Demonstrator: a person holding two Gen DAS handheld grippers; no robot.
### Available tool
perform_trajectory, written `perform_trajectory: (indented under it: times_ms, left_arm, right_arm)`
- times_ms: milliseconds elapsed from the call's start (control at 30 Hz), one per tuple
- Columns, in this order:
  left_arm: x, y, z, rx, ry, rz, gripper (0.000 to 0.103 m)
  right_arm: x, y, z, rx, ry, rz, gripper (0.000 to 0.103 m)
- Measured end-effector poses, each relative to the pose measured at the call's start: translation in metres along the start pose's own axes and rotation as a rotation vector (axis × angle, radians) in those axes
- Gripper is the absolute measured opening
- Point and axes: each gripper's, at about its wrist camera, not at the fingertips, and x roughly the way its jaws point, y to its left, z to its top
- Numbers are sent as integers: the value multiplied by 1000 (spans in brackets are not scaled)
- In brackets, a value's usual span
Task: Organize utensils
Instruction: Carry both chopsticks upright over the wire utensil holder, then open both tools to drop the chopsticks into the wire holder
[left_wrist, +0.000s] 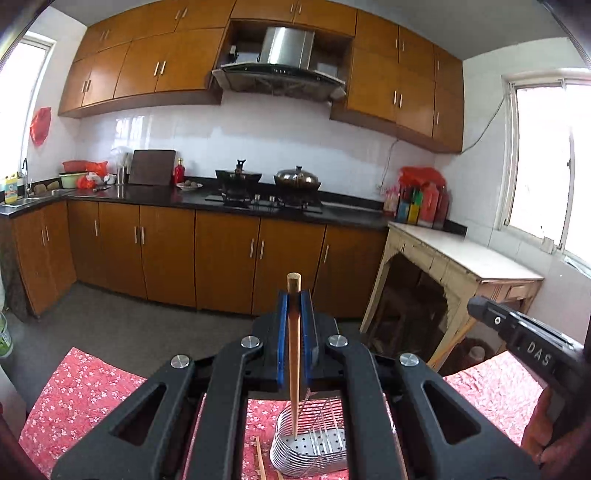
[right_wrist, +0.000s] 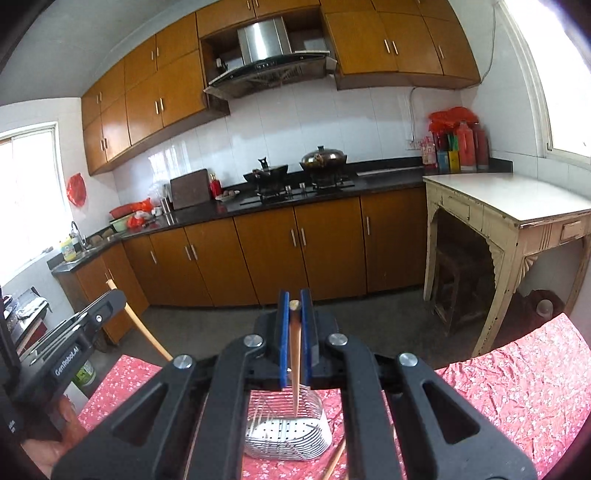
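Observation:
My left gripper (left_wrist: 294, 299) is shut on a wooden chopstick (left_wrist: 294, 354). The chopstick points down with its tip inside the metal wire utensil holder (left_wrist: 310, 448) on the red floral cloth. My right gripper (right_wrist: 294, 297) is shut on a second wooden chopstick (right_wrist: 294, 365), whose tip hangs just above the same holder (right_wrist: 288, 435). The right gripper shows at the right edge of the left wrist view (left_wrist: 517, 325). The left gripper with its chopstick shows at the left of the right wrist view (right_wrist: 85, 325).
More chopsticks lie on the red floral cloth (left_wrist: 81, 391) beside the holder (left_wrist: 260, 458), (right_wrist: 334, 459). Beyond the table are a grey floor, orange cabinets, a black counter with a stove (left_wrist: 266, 199) and a cream side table (right_wrist: 509, 199).

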Motion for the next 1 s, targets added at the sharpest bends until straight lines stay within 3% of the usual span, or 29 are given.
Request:
perform_trajectory:
  times_ms: [100,233,367,567,733,1000]
  left_arm:
    - [8,1,3,-5,17,21,7]
    - [0,10,6,-20,10,33,8]
    - [-10,18,9,-27,-2,60,25]
    - [-46,36,3,-26,-23,88,33]
    - [-80,56,-23,-12,-21,128,40]
    - [-106,87,-109,1,88,165,47]
  right_arm:
    - [8,-3,0,-1,-5,-23,9]
    - [-5,-10,1,-2,-46,-57,33]
    - [-25,-23,-3,17,-65,-82,34]
    - [-66,-47,-24,49,-68,-132,34]
    - [-83,-73,-71,82,-4,-196,34]
    - [-78,-88,-195,94,253,-197,32]
